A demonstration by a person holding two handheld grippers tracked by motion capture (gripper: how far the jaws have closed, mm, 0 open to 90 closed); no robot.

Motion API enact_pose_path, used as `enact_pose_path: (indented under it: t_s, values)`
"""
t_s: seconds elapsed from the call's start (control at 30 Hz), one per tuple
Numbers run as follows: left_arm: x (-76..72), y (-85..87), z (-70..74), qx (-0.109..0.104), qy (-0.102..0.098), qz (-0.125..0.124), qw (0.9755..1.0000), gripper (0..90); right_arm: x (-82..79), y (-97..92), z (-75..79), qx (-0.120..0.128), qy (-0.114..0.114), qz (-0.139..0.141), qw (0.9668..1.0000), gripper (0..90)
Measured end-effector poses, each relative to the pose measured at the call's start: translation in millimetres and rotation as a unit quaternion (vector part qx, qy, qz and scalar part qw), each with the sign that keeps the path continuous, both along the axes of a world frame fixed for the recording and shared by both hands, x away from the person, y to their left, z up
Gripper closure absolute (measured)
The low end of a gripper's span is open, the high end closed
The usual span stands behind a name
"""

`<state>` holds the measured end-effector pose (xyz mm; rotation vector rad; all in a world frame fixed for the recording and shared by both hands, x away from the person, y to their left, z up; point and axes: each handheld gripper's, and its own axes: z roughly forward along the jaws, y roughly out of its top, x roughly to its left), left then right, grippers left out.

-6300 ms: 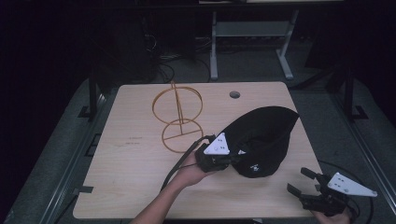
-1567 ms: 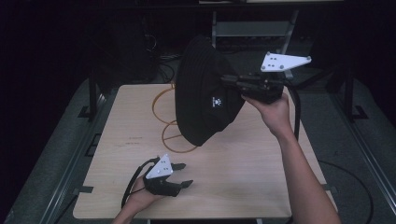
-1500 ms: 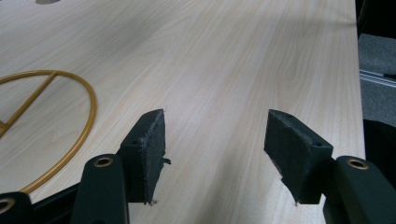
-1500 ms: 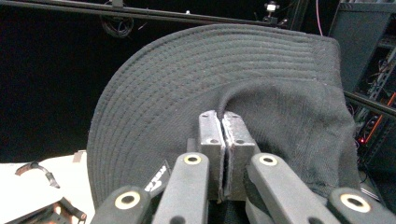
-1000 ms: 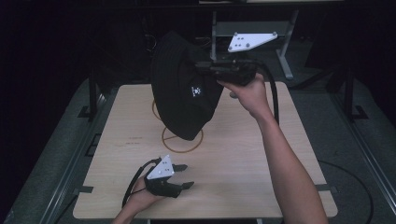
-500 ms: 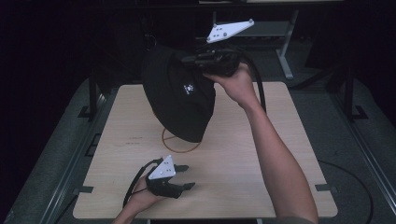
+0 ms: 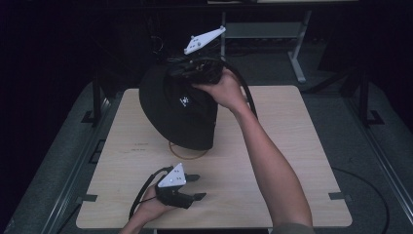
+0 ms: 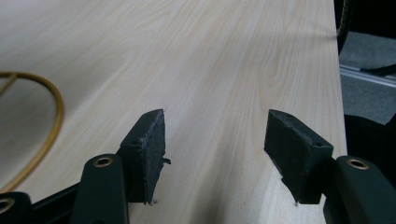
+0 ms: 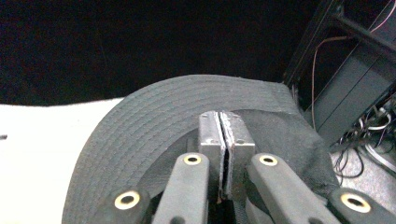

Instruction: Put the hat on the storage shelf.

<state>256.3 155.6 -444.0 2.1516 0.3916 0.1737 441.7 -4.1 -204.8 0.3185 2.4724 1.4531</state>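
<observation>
From above, my right gripper (image 7: 195,73) has carried the black fabric bucket hat (image 7: 178,109) leftward over the thin gold wire stand (image 7: 187,152), upper centre. My left gripper (image 8: 215,140) rests spread, empty, on the pale wooden surface (image 8: 210,56). My right gripper's jaws clamp the brim, so hanging looks close.

A black bucket hat (image 7: 178,109) hangs tilted above a gold wire stand (image 7: 187,152).
</observation>
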Motion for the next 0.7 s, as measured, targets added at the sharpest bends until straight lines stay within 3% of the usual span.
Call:
enact_pose_path:
  t_s: [0.17, 0.2, 0.27, 0.33, 0.37, 0.43, 0.7]
  values:
    - [-3.0, -5.6, 0.0, 0.005, -0.005, -0.015, 0.9999, 37.7, -0.7, 13.0, -4.1, -0.03, 0.003, -0.001, 0.9996, 87.6]
    - [-4.3, -8.7, -0.7, 0.006, -0.006, -0.021, 0.9997, 37.6, -1.5, 20.6, -7.7, -0.05, 0.007, -0.001, 0.9987, 87.1]
    - [-4.9, -9.7, -0.7, 0.007, -0.006, -0.023, 0.9997, 37.5, -5.0, 25.3, -10.1, -0.057, 0.016, -0.003, 0.9982, 84.9]
    - [-5.9, -11.8, -0.7, 0.007, -0.007, -0.027, 0.9996, 37.4, -5.6, 27.6, -11.7, -0.054, 0.012, 0.003, 0.9985, 80.8]
    - [-6.9, -12.3, -0.1, 0.006, -0.007, -0.026, 0.9996, 37.3, -7.9, 27.6, -12.9, -0.048, 0.019, 0.011, 0.9986, 73.8]
    - [-7.5, -12.3, 0.3, 0.004, -0.007, -0.025, 0.9996, 37.3, -10.4, 24.7, -13.7, -0.043, 0.029, 0.008, 0.9986, 69.6]
    - [-10.6, -16.7, 2.2, 0.006, -0.011, -0.035, 0.9993, 37.2, -13.9, -0.1, -16.2, 0.016, 0.025, 0.007, 0.9995, 62.8]
